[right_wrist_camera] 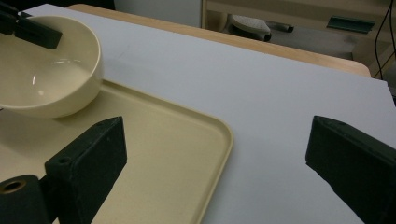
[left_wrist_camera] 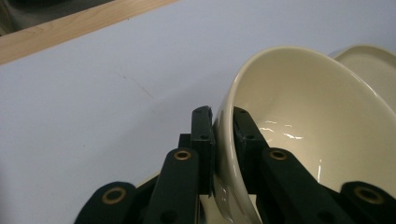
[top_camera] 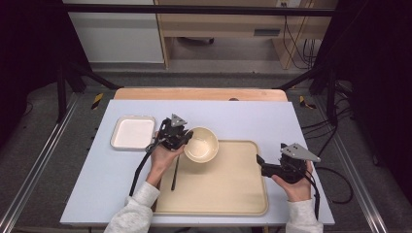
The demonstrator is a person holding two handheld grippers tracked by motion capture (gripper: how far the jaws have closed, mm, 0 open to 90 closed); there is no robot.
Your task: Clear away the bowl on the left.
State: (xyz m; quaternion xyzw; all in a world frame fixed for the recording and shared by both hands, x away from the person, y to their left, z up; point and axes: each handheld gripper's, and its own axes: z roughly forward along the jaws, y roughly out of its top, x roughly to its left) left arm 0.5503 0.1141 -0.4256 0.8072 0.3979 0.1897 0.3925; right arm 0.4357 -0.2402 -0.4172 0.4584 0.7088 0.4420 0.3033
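Two of my left fingers (left_wrist_camera: 202, 135) pinched the near wall of the cream bowl (top_camera: 201, 144), one pad outside and one inside the rim, with the bowl tilted over the far left corner of the beige tray (top_camera: 243, 206) and the chopsticks (top_camera: 175, 172) lying just beside my left hand. My right fingers (right_wrist_camera: 84, 158) stood wide and held nothing, hovering over the tray's right edge above the blue bench (top_camera: 252, 116). To set the bowl down well, I judged I should level it first, lower it flat onto the tray clear of the chopsticks, and let go only once it sat steady.
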